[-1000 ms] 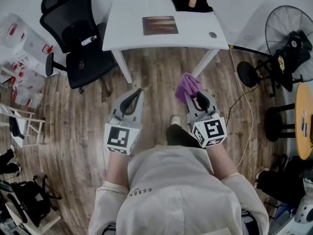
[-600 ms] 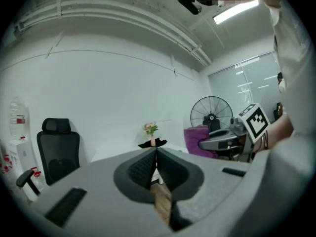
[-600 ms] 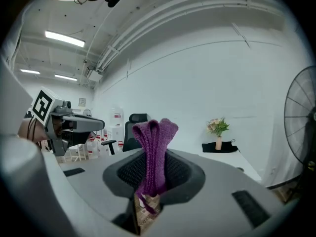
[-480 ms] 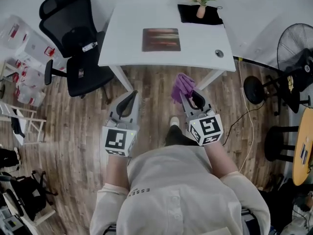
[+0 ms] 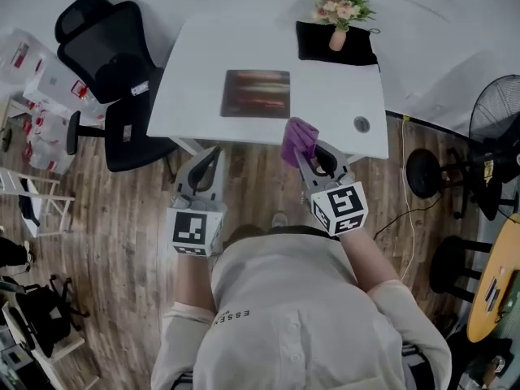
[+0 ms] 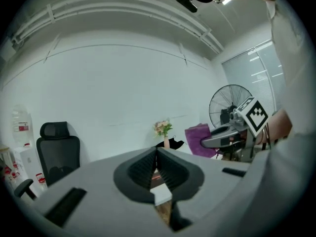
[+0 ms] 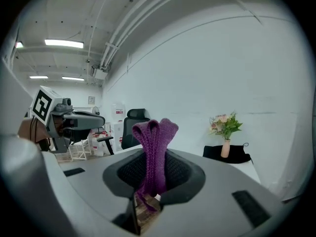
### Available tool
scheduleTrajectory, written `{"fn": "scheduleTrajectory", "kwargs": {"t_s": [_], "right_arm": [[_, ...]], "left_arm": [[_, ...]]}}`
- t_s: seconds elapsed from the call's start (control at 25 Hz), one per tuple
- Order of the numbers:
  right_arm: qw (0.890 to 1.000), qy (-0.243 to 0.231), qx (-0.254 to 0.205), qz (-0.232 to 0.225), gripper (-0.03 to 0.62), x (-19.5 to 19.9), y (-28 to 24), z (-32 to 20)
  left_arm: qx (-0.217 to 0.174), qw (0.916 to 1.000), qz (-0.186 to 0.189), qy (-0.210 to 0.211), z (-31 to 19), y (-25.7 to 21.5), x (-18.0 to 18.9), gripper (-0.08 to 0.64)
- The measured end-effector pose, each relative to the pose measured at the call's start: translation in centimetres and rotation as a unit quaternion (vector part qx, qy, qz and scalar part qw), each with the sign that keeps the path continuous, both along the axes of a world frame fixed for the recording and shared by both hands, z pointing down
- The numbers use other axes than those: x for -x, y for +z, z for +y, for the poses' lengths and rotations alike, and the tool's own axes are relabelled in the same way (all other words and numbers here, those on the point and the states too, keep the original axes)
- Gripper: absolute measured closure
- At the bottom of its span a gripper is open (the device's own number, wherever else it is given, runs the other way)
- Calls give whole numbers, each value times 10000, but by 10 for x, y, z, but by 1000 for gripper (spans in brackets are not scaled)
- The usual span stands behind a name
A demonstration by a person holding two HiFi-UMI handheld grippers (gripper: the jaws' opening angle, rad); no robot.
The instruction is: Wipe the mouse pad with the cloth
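Observation:
A dark reddish mouse pad (image 5: 256, 93) lies flat near the middle of the white table (image 5: 195, 63). My right gripper (image 5: 305, 150) is shut on a purple knitted cloth (image 5: 298, 139), which bunches up above the jaws (image 7: 155, 147) at the table's near edge, right of the pad. My left gripper (image 5: 210, 159) hangs over the floor just short of the table's near edge, jaws closed together (image 6: 155, 164) with nothing between them. From the left gripper view the cloth (image 6: 202, 138) shows beside the right gripper.
A black office chair (image 5: 106, 71) stands left of the table. A small vase of flowers (image 5: 340, 15) sits on a black cloth (image 5: 335, 45) at the table's far right. A round grommet (image 5: 361, 123) marks the near right corner. A fan (image 5: 496, 128) and stools stand right.
Both grippers have moved forward toward the table; the cloth now reaches over its near edge. The table and pad sit lower and closer in the head view.

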State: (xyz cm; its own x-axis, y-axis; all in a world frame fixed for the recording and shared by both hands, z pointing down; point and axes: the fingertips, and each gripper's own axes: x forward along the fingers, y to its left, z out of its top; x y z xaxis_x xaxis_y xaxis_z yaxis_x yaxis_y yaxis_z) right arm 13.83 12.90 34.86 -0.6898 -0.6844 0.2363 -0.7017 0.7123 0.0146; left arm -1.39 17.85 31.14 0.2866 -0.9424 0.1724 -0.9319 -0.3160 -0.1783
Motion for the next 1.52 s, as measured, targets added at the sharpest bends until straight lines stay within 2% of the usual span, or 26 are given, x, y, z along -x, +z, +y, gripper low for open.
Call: {"fn": "scheduleTrajectory", "kwargs": {"t_s": [0.2, 0.36, 0.56, 0.76, 1.04, 1.52], "right_arm": [[9997, -47, 226, 81, 499, 4, 20, -38], [9995, -60, 285, 143, 500, 14, 30, -75], [9994, 45, 306, 164, 500, 38, 33, -135], [9988, 141, 441, 149, 499, 75, 34, -199], [9938, 22, 1032, 409, 499, 135, 71, -260], [9686, -303, 2255, 1003, 499, 205, 159, -299]], "left_arm": [[83, 9996, -233, 163, -44, 11, -5, 557], [158, 9995, -21, 262, -85, 21, 0, 557], [133, 9988, -27, 463, -152, 25, 25, 557], [200, 9974, 156, 668, -218, 26, 58, 557], [436, 9950, 431, 788, -281, 51, 105, 557], [939, 9885, 689, 969, -326, 103, 149, 557]]}}
